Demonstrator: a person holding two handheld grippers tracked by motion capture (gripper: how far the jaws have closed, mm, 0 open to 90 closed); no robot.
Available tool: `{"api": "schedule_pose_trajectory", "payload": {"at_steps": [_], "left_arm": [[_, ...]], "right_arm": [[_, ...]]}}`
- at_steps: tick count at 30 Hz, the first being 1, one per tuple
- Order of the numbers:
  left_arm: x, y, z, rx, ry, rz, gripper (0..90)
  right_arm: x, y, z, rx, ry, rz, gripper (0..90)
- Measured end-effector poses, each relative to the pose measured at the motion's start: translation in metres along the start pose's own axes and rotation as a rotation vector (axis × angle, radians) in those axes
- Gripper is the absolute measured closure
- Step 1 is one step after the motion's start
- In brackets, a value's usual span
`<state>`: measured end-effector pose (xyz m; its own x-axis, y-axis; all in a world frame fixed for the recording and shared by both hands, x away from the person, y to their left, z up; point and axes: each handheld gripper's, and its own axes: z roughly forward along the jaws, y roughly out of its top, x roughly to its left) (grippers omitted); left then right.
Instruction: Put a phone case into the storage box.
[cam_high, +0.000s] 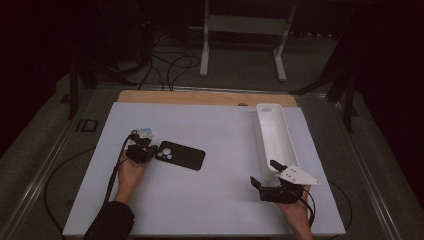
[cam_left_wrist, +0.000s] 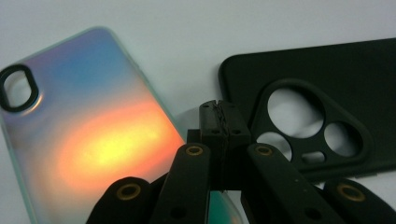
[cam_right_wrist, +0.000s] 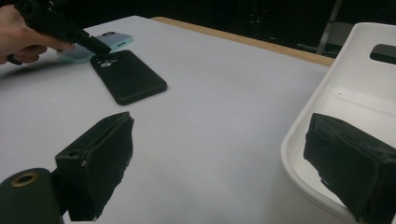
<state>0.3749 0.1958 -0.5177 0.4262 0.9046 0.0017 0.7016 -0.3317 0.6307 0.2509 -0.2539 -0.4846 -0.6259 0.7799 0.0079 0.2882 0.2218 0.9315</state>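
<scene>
Black phone case (cam_high: 181, 155) lies left of the tabletop's centre, iridescent case (cam_high: 144, 133) just beside it; we see the left gripper (cam_high: 151, 150) clenched empty between them, right gripper (cam_high: 263, 174) released.

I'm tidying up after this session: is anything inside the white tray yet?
The white tray looks bare inside in the high view. In the right gripper view, the right gripper has one open jaw covering part of the near end, so that corner stays unseen.
</scene>
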Motion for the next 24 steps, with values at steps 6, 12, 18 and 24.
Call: {"api": "schedule_pose_trajectory", "payload": {"at_steps": [6, 12, 18, 24], "left_arm": [[-0.003, -0.018, -0.016, 0.004, -0.011, -0.003, 90.0], [0.008, -0.040, -0.034, -0.009, 0.021, -0.032, 90.0], [0.027, -0.056, -0.043, -0.043, 0.049, -0.114, 90.0], [0.027, -0.059, -0.045, -0.094, 0.015, -0.105, 90.0]], "right_arm": [[0.000, 0.000, 0.000, 0.001, -0.003, 0.000, 8.1], [-0.001, 0.001, -0.001, -0.001, -0.005, -0.004, 8.1], [-0.001, 0.002, 0.000, -0.006, -0.008, -0.001, 8.1], [-0.001, 0.003, 0.000, -0.010, -0.007, -0.009, 8.1]]}}
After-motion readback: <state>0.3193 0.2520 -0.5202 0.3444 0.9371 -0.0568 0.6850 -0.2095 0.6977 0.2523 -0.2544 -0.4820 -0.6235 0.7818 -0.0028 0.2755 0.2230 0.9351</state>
